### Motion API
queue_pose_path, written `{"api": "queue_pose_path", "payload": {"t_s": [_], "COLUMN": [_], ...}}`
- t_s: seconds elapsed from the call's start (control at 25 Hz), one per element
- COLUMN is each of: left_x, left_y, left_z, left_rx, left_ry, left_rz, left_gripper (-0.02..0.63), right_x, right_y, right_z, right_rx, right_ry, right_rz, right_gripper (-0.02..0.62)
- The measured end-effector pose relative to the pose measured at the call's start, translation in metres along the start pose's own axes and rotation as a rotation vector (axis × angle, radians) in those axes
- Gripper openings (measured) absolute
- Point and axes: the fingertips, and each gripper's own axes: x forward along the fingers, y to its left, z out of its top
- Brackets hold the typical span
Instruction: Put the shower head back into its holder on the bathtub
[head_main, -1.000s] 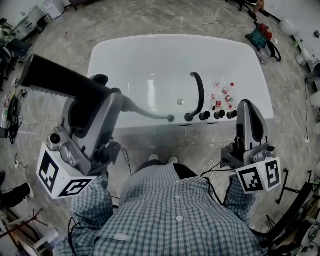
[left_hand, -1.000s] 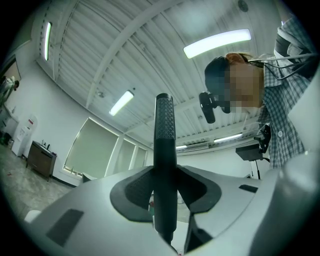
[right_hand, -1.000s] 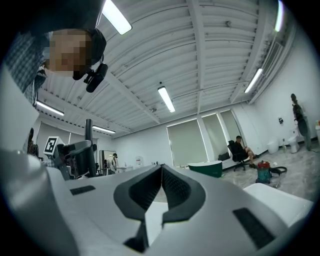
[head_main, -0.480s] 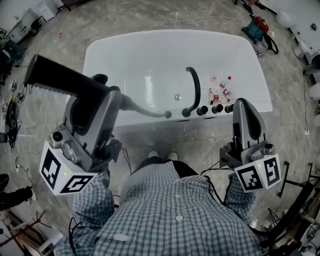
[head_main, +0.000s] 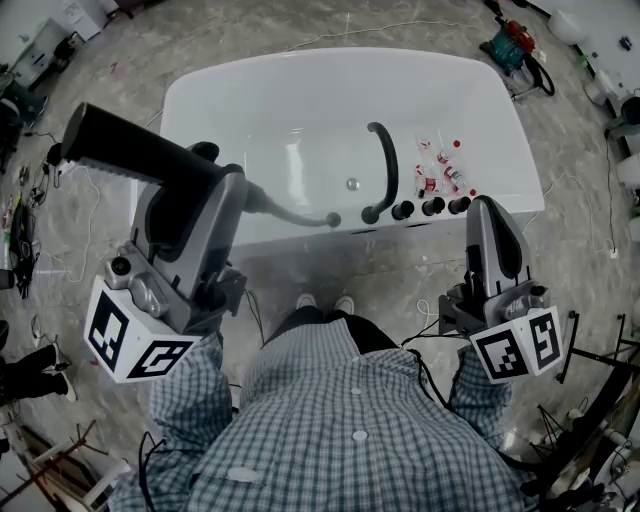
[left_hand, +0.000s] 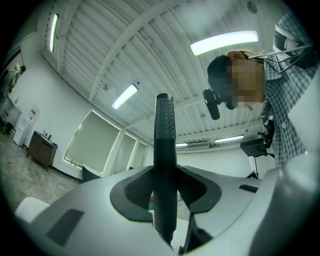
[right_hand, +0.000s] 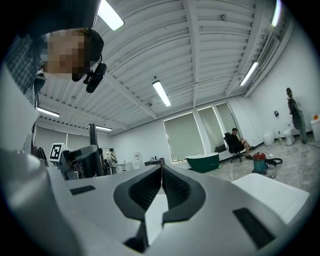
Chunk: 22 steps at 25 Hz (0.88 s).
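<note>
In the head view my left gripper (head_main: 205, 185) is shut on the black shower head (head_main: 130, 152), a long dark bar that sticks out to the upper left, over the floor in front of the tub. Its grey hose (head_main: 290, 217) runs right to a black fitting (head_main: 335, 218) on the near rim of the white bathtub (head_main: 250, 110). In the left gripper view the shower head (left_hand: 165, 135) stands upright between the pads (left_hand: 132, 192) of the left gripper (left_hand: 165, 200). My right gripper (head_main: 488, 212) is shut and empty, just before the tub's right corner; its jaws (right_hand: 161, 170) meet with nothing between them.
A curved black faucet (head_main: 385, 170) and three black knobs (head_main: 432, 207) sit on the tub's near rim, with several small bottles (head_main: 440, 170) beside them. Cables and equipment lie on the floor at left (head_main: 20, 210) and top right (head_main: 515, 45). The person's feet (head_main: 325, 303) stand close to the tub.
Neither gripper has visibly moved and the left keeps its hold on the shower head. The tub sits slightly higher in the head view.
</note>
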Motion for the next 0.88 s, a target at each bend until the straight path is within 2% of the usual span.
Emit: {"api": "queue_pose_path", "payload": {"t_s": [0.6,0.88], "left_x": [-0.005,-0.004], "left_y": [0.01,0.011], "left_z": [-0.021,-0.039], "left_rx": [-0.054,-0.033], "left_ry": [0.034,0.08], "left_rz": [0.013,0.013], "left_gripper": [0.141,0.141], "right_x": [-0.002,-0.003], "right_y": [0.012,0.012], "right_z": [-0.014,-0.025], "right_rx": [-0.009,-0.001], "right_ry": [0.058,0.083], "right_rz": [0.0,-0.005], "right_gripper": [0.018,0.019]}}
